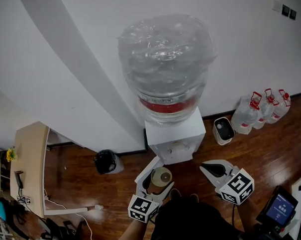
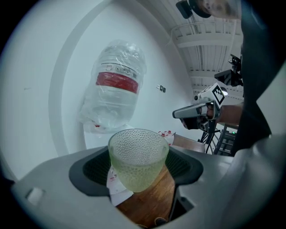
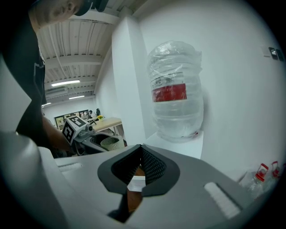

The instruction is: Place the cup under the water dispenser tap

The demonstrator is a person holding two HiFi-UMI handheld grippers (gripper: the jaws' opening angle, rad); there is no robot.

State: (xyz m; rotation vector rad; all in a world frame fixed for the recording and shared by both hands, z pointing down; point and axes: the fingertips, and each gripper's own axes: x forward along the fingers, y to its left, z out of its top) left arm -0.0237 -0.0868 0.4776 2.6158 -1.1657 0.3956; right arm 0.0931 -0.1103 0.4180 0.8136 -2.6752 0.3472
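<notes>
A pale green, dimpled glass cup [image 1: 161, 176] is held upright between the dark ribbed pads of the left tongs [image 2: 139, 169], which are spread wide around its body, with the rim standing clear above them. In the head view the cup is seen just in front of the white box-shaped water dispenser [image 1: 175, 137], near its front face but apart from it, above the dark wooden floor [image 1: 93, 186]; the tap itself cannot be made out. A large clear water bottle with a red band [image 1: 165, 61], wrapped in plastic film, is seated upside down on the dispenser. The right tongs [image 3: 140, 156] are carried to the right of the cup, closed tip to tip with nothing gripped. A round black bin [image 1: 106, 161] is stood left of the dispenser, a small white bin [image 1: 223, 129] and three clear jugs with red caps [image 1: 262, 109] to its right, and a light wooden desk [image 1: 31, 157] is seen at the far left
</notes>
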